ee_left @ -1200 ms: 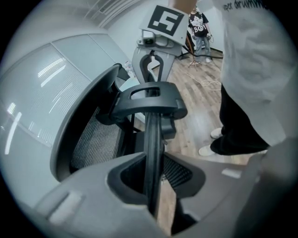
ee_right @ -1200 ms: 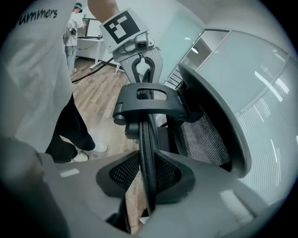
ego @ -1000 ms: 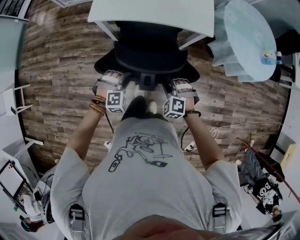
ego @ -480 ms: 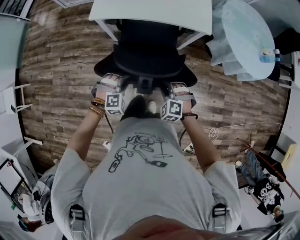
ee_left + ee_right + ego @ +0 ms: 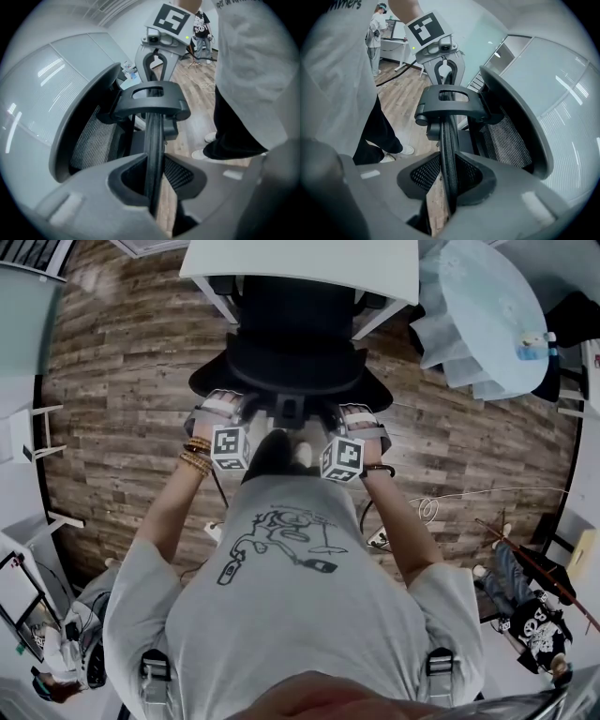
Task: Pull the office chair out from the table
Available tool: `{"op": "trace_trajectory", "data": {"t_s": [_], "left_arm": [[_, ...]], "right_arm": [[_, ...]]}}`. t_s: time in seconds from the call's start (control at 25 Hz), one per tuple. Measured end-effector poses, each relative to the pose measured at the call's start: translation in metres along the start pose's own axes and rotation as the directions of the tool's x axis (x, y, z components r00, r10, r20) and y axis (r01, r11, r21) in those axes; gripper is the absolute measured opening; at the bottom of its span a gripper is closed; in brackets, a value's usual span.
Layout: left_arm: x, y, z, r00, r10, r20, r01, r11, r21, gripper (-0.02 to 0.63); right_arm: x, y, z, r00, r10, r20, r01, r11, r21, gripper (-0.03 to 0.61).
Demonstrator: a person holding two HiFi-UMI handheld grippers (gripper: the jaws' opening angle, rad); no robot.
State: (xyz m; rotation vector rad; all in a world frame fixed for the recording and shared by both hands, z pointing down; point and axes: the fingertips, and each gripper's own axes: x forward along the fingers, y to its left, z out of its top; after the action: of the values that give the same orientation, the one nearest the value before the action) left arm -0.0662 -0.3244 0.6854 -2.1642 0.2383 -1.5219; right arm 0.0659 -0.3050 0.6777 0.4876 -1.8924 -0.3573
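Nearer now, the black mesh office chair [image 5: 295, 362] is leaving the white bench [image 5: 300, 259], my left gripper [image 5: 153, 176] and right gripper [image 5: 449, 177] jaws clamping its rim.

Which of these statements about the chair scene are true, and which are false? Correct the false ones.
1. The left tongs and right tongs both clamp the office chair's backrest rim. True.
2. The chair stands fully clear of the white table. False: its front sits under the tabletop.
3. The floor is carpeted. False: it is wood planks.
4. Bracelets circle the person's left wrist. True.
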Motion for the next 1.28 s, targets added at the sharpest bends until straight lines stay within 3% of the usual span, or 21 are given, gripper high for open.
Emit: {"op": "trace_trajectory", "data": {"t_s": [0.76,1.28], "left_arm": [[-0.020,-0.066,0.056,0.998,0.051,-0.038,-0.053,0.997,-0.056,0.098],[-0.041,-0.093,0.045,0.999,0.035,-0.030,-0.036,0.998,-0.055,0.098]], "right_arm": [[-0.044,0.054,-0.034,1.000,0.016,0.015,-0.016,1.000,-0.010,0.114],[-0.054,0.084,-0.012,1.000,0.010,0.006,-0.010,1.000,-0.001,0.114]]}}
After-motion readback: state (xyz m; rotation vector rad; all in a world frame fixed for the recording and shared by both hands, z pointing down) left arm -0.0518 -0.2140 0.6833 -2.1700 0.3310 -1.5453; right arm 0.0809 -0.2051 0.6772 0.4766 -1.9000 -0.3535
